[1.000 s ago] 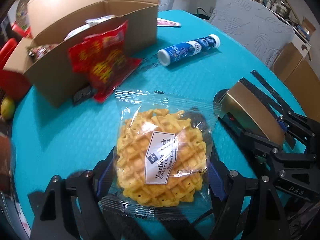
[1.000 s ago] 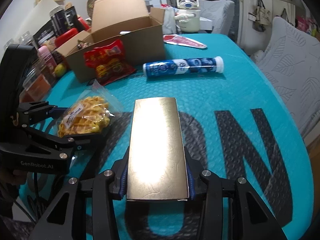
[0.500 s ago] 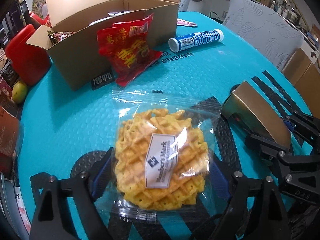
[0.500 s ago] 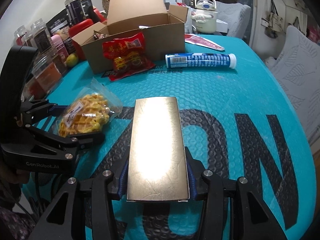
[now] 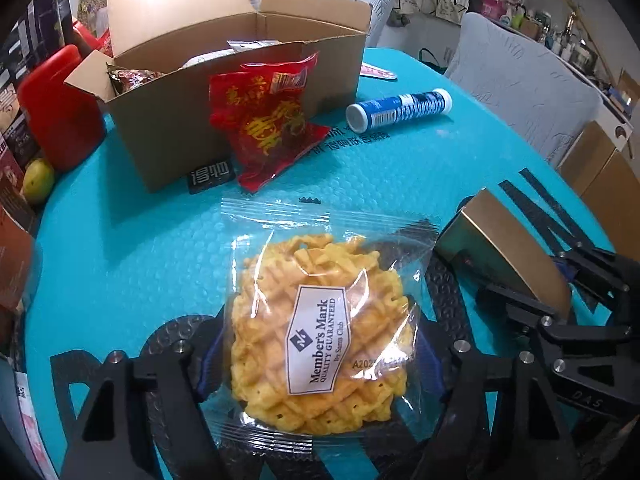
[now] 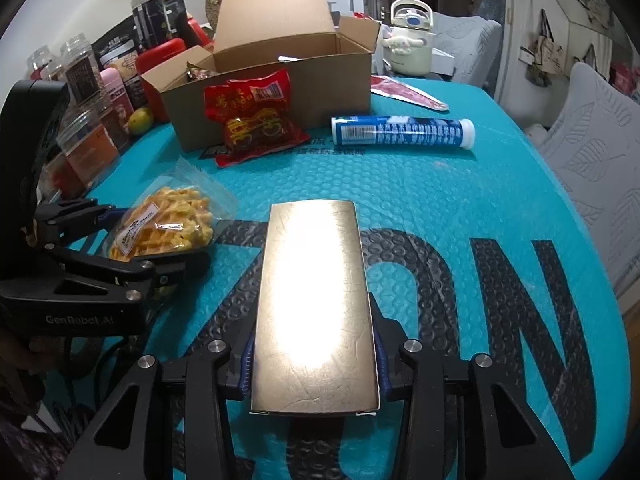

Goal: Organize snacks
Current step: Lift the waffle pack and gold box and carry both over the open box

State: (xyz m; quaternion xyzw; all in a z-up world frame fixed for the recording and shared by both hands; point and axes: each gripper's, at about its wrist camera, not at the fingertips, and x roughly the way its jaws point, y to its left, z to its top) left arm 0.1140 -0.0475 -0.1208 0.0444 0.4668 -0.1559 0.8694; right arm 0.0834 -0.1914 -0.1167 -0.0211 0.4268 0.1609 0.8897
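A clear pack of yellow waffle crisps [image 5: 320,320] sits between the blue pads of my left gripper [image 5: 320,360]. The jaws are closing and press on its sides just above the teal table mat [image 5: 120,260]. From the right wrist view the same pack [image 6: 160,228] shows in the left gripper [image 6: 160,236]. My right gripper [image 6: 316,360] is shut on a flat gold box [image 6: 312,280], its jaws squeezing the long sides. An open cardboard carton [image 5: 180,120] holding several snacks stands at the back. A red snack bag [image 5: 268,120] leans on its front wall.
A blue and white tube [image 6: 400,132] lies on its side right of the carton. A red container [image 5: 60,108], jars [image 6: 80,68] and a green fruit [image 6: 140,120] crowd the left edge. A cream kettle [image 6: 408,40] and grey cushioned chairs [image 6: 592,140] stand beyond the table.
The left wrist view has swung so the carton and red bag sit nearer the middle. The waffle pack stays between the left jaws. The gold box stays gripped on the right.
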